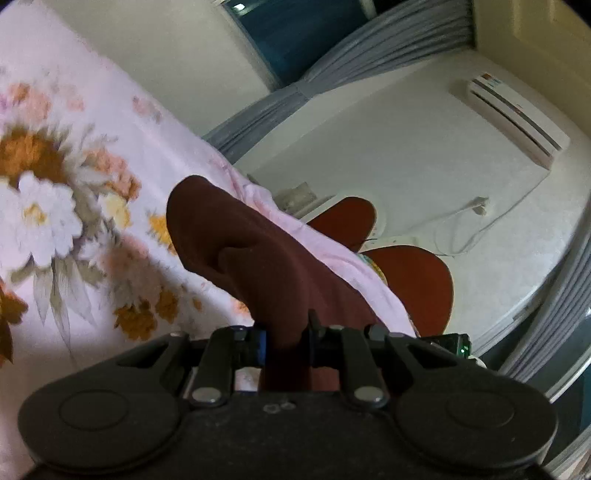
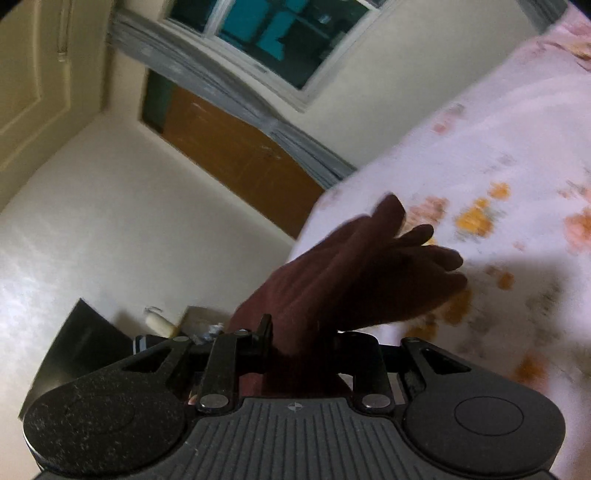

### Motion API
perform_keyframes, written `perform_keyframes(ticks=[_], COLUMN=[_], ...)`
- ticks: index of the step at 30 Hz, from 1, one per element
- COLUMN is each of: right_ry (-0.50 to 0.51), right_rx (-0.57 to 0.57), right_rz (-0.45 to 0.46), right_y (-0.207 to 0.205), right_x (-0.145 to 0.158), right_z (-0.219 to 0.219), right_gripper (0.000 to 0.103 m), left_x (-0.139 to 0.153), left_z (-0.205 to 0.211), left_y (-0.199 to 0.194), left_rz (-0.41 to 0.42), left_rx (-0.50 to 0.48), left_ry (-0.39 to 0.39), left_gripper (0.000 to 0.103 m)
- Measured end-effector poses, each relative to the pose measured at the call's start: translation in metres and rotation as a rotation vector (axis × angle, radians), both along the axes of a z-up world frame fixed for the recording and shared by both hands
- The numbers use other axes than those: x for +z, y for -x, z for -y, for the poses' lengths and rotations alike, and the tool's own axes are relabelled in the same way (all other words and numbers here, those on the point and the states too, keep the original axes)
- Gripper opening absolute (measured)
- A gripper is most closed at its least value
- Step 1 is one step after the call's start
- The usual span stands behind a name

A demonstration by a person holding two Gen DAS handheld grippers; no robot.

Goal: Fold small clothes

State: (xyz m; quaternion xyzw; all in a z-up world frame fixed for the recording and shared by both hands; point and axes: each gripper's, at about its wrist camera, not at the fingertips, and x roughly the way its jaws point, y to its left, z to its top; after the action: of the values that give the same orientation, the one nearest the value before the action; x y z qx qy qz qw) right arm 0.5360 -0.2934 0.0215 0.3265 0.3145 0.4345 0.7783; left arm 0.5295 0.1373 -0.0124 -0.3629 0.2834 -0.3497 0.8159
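A small dark maroon garment [image 1: 258,258] is held up above the floral bed sheet [image 1: 74,184]. My left gripper [image 1: 286,338] is shut on one part of it, and the cloth rises in a fold from between the fingers. My right gripper [image 2: 303,341] is shut on the same maroon garment [image 2: 354,273], which bunches in creased folds over the floral sheet [image 2: 498,166]. The fingertips of both grippers are hidden in the cloth.
Two orange-red round seats [image 1: 417,280] stand past the bed edge. An air conditioner [image 1: 513,118] and a white cable [image 1: 465,229] are on the wall. In the right wrist view there is a wooden door [image 2: 236,155], a window [image 2: 273,33], grey curtains [image 2: 221,88] and a dark box [image 2: 81,350].
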Motion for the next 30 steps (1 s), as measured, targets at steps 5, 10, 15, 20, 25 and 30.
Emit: perform_keyframes(ticks=[5,10,15,20,25,30], right_ry=[-0.014,0.050,0.029,0.112,0.224,0.050], right_rx=[0.080,0.063,0.006,-0.021,0.103,0.155], right_rz=[0.071,-0.227,-0.432,-0.371,-0.383,-0.510], right_y=[0.052,0.045,0.045,0.075,0.085,0.101], right_x=[-0.003,-0.119,-0.204,-0.163,-0.153,-0.142], right_z=[-0.004,-0.016,-0.003,0.022,-0.006,0.000], right_gripper=[0.025,0.025,0.032,0.099,0.096,0.065], left_x=[0.014,-0.105,-0.184,-0.173,-0.180,-0.164], left_z=[-0.002,-0.005,-0.022,-0.018,-0.005,-0.012], left_y=[0.062,0.057,0.070,0.098,0.094,0.093], left_rz=[0.113,-0.168,-0.368,-0.373,-0.421,-0.432], left_rx=[-0.045,-0.010,0.058,-0.022,-0.024,-0.055], left_ry=[-0.106,-0.136,-0.001,0.013,0.052,0.224], left_gripper=[0.018,0.018,0.024,0.050,0.042,0.037])
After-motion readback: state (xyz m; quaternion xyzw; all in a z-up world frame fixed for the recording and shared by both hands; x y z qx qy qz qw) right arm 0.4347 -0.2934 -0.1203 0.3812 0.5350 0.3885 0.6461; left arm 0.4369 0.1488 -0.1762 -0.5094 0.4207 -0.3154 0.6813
